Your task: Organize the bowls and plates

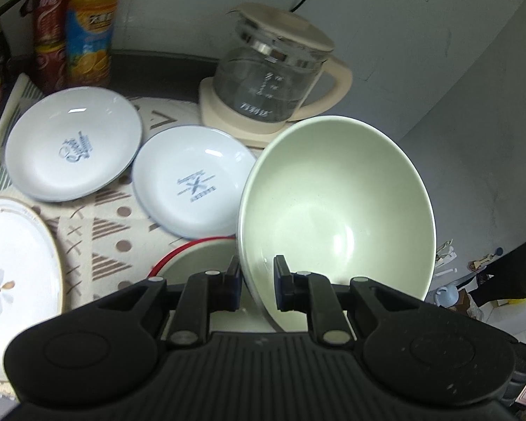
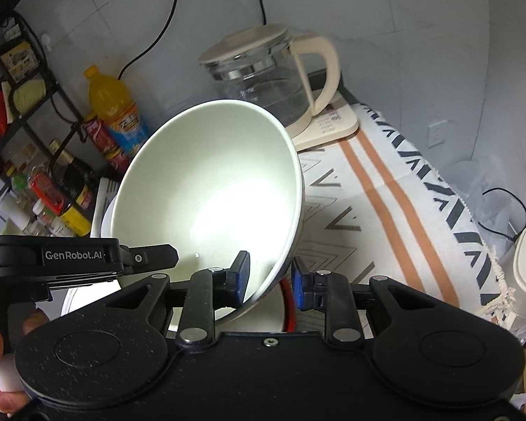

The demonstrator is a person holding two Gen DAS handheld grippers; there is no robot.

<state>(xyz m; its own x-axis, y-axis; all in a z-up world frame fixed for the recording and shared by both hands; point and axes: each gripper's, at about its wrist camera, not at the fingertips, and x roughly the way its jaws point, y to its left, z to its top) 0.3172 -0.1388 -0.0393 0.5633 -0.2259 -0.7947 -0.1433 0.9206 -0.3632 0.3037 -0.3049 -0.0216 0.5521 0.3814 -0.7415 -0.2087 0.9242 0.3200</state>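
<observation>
hidden: red-rimmed bowl [image 1: 193, 256] mostly behind the left gripper [image 1: 257, 282] and green bowl [image 1: 336, 207], 6 o'clock | cut off: flower plate [image 1: 14, 273] by edge at 9 o'clock; orange drink bottle [image 1: 89, 24] top at 11 o'clock | blurred: glass kettle [image 1: 273, 70] markings unreadable

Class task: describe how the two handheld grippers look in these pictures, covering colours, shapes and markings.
Left gripper: matte black, ribbed body, two round housings, silver pivot pins, black fingers. Right gripper: the same black build, with blue pads. "GenRobot.AI" is printed in white on the other gripper's side.
</observation>
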